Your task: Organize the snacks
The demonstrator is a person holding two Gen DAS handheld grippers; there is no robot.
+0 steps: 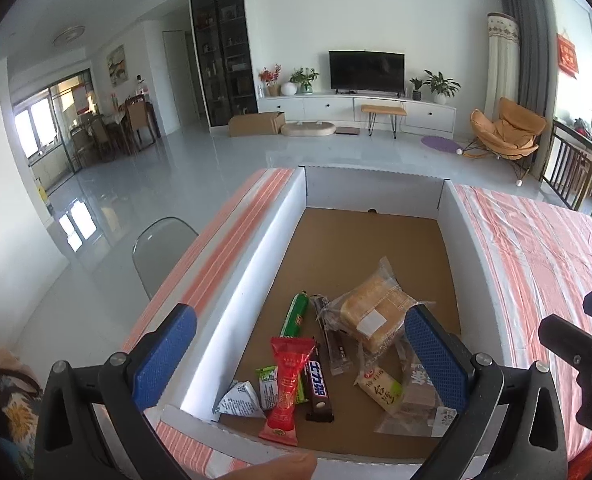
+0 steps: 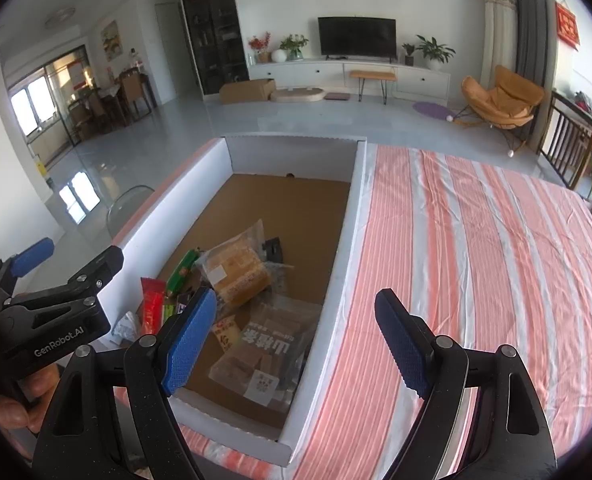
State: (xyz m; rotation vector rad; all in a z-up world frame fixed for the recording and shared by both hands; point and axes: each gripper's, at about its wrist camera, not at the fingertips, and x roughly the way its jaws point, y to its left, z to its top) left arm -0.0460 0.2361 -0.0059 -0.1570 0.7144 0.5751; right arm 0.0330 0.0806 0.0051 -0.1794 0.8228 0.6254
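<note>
A shallow white cardboard box with a brown floor lies on the striped tablecloth. Inside it lie a wrapped bread loaf, a green sausage stick, a red cone-shaped packet, a dark chocolate bar, a long dark bar, a white triangular packet and a clear bag of brown pieces. My left gripper hangs open above the near end of the box, nothing between its fingers. My right gripper is open over the box's right wall.
The pink and white striped tablecloth covers the table right of the box. A clear chair stands left of the table. A hand holds the left gripper's handle. Beyond lie a tiled floor, TV unit and orange chair.
</note>
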